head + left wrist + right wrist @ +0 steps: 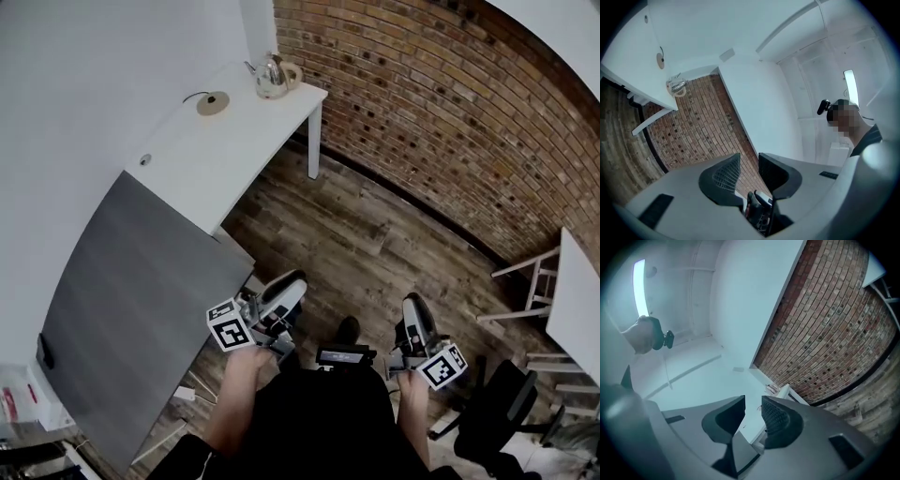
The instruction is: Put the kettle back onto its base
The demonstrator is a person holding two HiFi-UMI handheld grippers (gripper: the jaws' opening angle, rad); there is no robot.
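Note:
A shiny metal kettle (pixel 272 77) stands at the far end of a white table (pixel 234 150), close to the brick wall. Its round base (pixel 213 103) lies a little to the kettle's left on the same table, with a cord running off it. Both grippers hang low over the wooden floor, far short of the table. My left gripper (pixel 292 281) is open and holds nothing. My right gripper (pixel 412 302) also has a gap between its jaws and is empty. The left gripper view shows the kettle (pixel 676 86) and the base (pixel 660 60) small and distant. The right gripper view has the kettle (pixel 772 389) just beyond the jaws' gap.
A large grey tabletop (pixel 131 309) fills the left, next to my left gripper. The brick wall (pixel 441 103) runs along the back and right. A black office chair (pixel 497 412), a white rack (pixel 530 281) and another white table (pixel 574 300) stand at the right.

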